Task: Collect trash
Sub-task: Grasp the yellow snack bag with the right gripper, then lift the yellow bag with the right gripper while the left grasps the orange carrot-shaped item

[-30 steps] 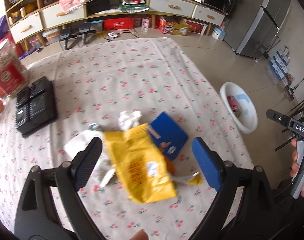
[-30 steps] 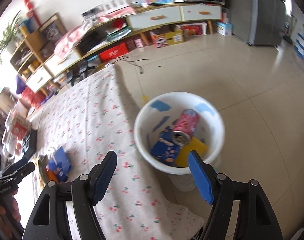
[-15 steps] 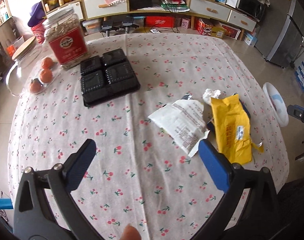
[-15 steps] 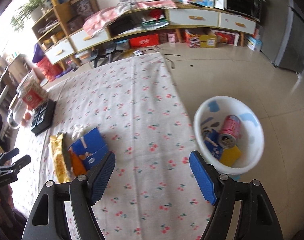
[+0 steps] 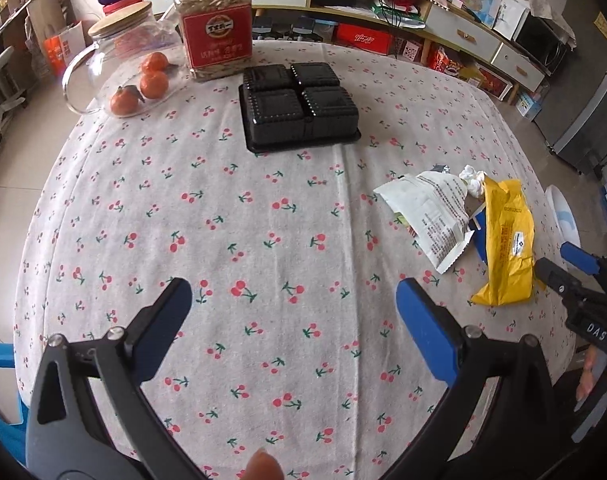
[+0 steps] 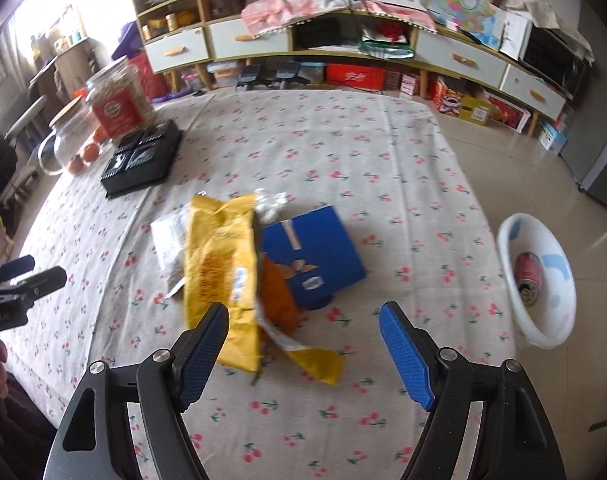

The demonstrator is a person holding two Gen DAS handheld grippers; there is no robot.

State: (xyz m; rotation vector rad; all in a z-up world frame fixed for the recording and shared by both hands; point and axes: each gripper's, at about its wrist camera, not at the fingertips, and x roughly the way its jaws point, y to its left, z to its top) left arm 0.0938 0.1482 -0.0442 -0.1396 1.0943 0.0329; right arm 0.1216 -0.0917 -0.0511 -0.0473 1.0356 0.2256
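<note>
Yellow wrapper (image 6: pixel 219 276) lies just ahead of my right gripper (image 6: pixel 303 344), jaws spread, empty; my left gripper (image 5: pixel 291 312) likewise gapes over bare tablecloth (image 5: pixel 223 200).

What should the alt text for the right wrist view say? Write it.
Open right tongs hover over a yellow bag, blue box and white wrapper piled on a cherry-print tablecloth. A white bin holding a red can sits on the floor to the right.
</note>
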